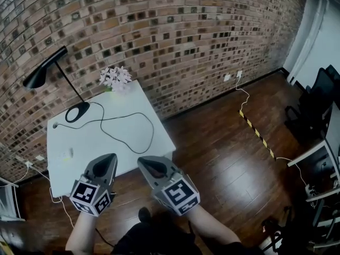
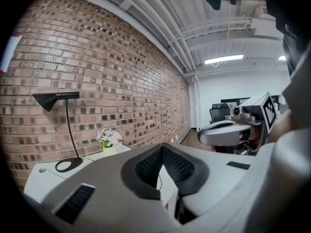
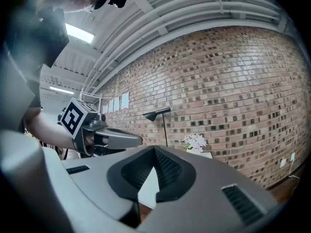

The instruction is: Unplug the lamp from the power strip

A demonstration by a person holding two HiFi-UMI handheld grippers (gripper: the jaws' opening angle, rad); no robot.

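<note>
A black desk lamp (image 1: 77, 112) stands at the back left of a white table (image 1: 143, 147), its shade (image 1: 37, 77) pointing left. Its black cord (image 1: 143, 122) loops across the tabletop and ends near the left edge (image 1: 55, 125). I cannot make out a power strip on the table. Both grippers hover side by side at the table's near edge, pointing at it. My left gripper (image 1: 110, 158) has its jaws together with nothing in them. My right gripper (image 1: 142, 161) looks the same. The lamp (image 2: 65, 165) also appears in the left gripper view, and in the right gripper view the lamp (image 3: 160, 114) stands before the wall.
A pot of pale flowers (image 1: 115, 78) sits at the table's back corner against the brick wall. A small white object (image 1: 70, 153) lies on the table's left side. White cables and a white block (image 1: 38, 158) lie on the floor at left. Yellow-black tape (image 1: 257, 133) crosses the wooden floor.
</note>
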